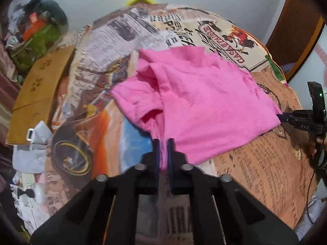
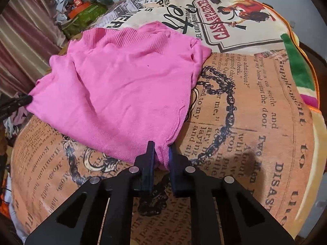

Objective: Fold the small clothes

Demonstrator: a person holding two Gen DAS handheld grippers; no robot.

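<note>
Two grippers have hold of the pink knit sweater (image 1: 196,102), one at each near corner. Your left gripper (image 1: 163,143) has its blue-padded fingers (image 1: 156,153) closed to a narrow slit, with a bunched fold of pink fabric pinched between them. Your right gripper (image 2: 161,149) is closed the same way, its pads (image 2: 151,153) squeezing the sweater's lower corner, which puckers where it is clamped.

The sweater lies spread on the printed blanket (image 2: 245,122), partly folded over itself, with the ribbed hem (image 2: 114,36) at the far side in the right wrist view. From the left wrist view a looser flap (image 1: 139,100) of the garment sits on the left, doubled under the main panel. In that same view you can see your right gripper at the far right edge, its tips touching the sweater's corner; in the right wrist view your left gripper shows at the left edge, also on the fabric.

The blanket carries newspaper text, a chain drawing (image 2: 226,102) just right of the sweater, and a red poster label (image 2: 220,20) beyond it. A cardboard sheet (image 1: 38,96) lies off to the left, near a pile of clutter (image 1: 34,26).
</note>
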